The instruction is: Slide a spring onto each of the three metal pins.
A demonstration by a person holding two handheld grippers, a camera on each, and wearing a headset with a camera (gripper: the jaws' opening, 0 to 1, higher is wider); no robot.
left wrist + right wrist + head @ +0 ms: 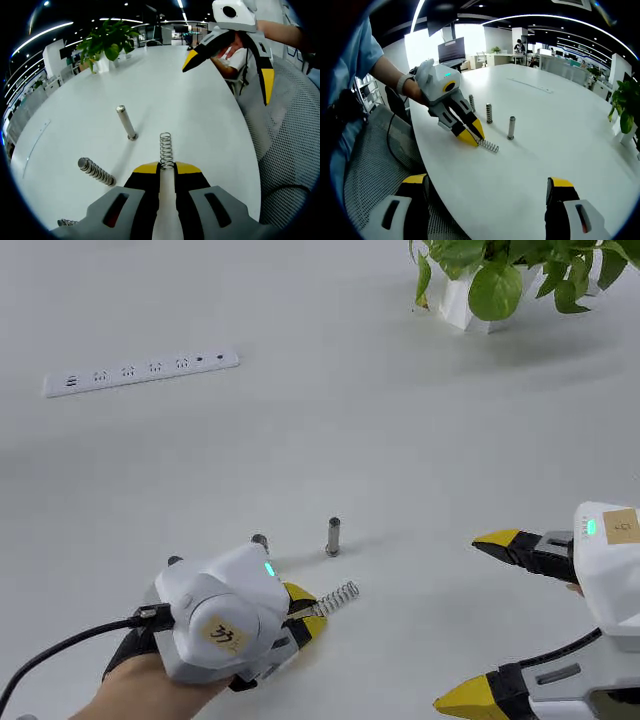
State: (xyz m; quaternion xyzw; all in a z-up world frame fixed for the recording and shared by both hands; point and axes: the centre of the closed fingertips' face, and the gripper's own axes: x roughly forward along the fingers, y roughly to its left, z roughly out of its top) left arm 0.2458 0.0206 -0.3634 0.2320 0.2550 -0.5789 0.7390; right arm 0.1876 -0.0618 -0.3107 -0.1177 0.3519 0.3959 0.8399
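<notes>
Bare pin (333,536) upright; left gripper (311,614) pinching spring (338,596); right gripper (468,621) spread wide.

Bright, even overhead light covers the matte white desk (380,440) without glare. The bare upright steel pin (333,536) casts only a faint, soft shadow beside it. Both gripper views bend strongly toward their borders, where the long ceiling light strips (545,19) curve, and the far office looks soft.
</notes>
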